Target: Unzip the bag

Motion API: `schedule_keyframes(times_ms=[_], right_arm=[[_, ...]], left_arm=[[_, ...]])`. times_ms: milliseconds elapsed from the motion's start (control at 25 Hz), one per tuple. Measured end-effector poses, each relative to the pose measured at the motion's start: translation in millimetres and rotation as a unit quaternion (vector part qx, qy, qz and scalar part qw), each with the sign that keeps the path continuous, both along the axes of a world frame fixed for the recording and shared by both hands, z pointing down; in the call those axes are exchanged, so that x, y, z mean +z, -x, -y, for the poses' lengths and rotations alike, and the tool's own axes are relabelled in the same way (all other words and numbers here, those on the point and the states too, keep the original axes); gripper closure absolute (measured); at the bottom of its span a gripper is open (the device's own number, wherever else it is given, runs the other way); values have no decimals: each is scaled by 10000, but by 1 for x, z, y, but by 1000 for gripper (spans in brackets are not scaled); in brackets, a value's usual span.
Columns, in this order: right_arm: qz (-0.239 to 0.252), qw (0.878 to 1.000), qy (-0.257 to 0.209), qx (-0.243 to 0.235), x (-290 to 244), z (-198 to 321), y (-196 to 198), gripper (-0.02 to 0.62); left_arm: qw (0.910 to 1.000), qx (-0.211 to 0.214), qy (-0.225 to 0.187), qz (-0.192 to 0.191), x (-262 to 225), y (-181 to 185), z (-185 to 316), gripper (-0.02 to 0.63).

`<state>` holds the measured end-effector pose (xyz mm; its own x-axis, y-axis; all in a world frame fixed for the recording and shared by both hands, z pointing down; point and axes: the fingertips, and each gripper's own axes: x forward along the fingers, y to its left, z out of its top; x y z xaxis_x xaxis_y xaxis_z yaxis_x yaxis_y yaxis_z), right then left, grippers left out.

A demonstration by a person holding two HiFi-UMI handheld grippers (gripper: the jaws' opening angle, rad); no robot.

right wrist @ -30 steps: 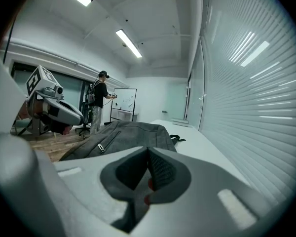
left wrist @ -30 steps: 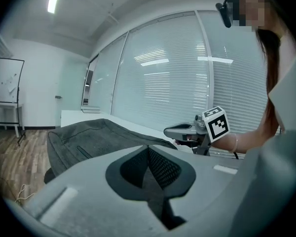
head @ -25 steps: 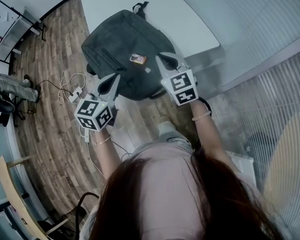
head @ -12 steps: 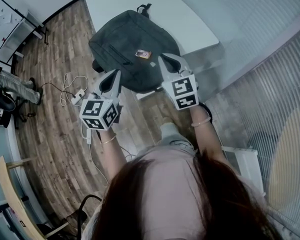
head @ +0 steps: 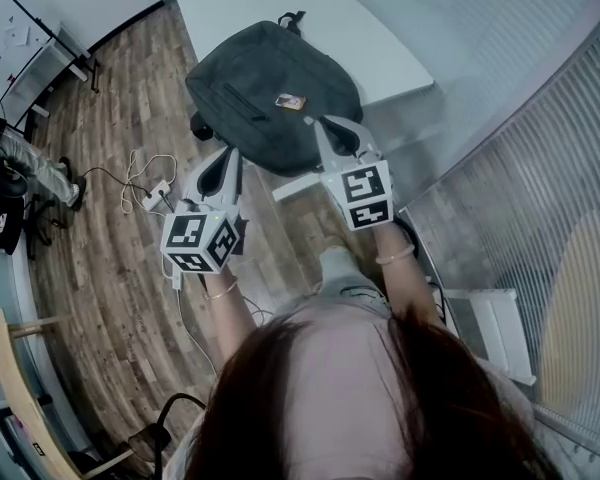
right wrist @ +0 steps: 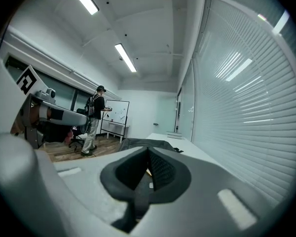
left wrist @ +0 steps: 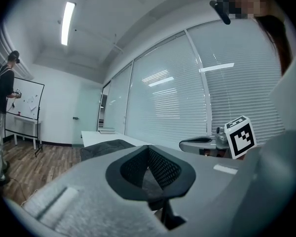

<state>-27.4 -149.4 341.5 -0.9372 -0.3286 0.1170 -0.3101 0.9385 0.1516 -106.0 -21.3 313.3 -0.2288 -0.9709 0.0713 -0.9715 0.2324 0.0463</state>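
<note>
A dark grey backpack (head: 265, 83) lies flat on the white table (head: 375, 48), its carry handle (head: 292, 18) at the far end and a small coloured tag (head: 288, 101) on its front. My left gripper (head: 230, 156) hovers off the bag's near left edge, over the floor, its jaws shut with nothing between them. My right gripper (head: 322, 126) sits just above the bag's near right edge, its jaws also together and empty. In the left gripper view the shut tips (left wrist: 149, 148) point level toward the backpack (left wrist: 101, 146). The right gripper view shows the closed tips (right wrist: 148, 150) before the backpack (right wrist: 143, 143).
Cables and a power strip (head: 145, 183) lie on the wooden floor left of the table. A person (right wrist: 94, 125) stands by a whiteboard (right wrist: 116, 112) across the room. Window blinds (head: 540, 148) run along the right. A chair (head: 10, 368) stands at the near left.
Both grippers have risen and moved forward along the bag's near edge. Their jaws stayed shut. The bag has not moved on the table.
</note>
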Motion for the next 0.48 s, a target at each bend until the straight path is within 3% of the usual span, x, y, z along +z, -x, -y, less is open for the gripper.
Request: schedule_keyframes(times_ms=[480], right_arm=[[433,9990,18,78,-17,-38,-31,592]], left_arm=[[9998,-84,-166,100,-6,-24,-34,597]])
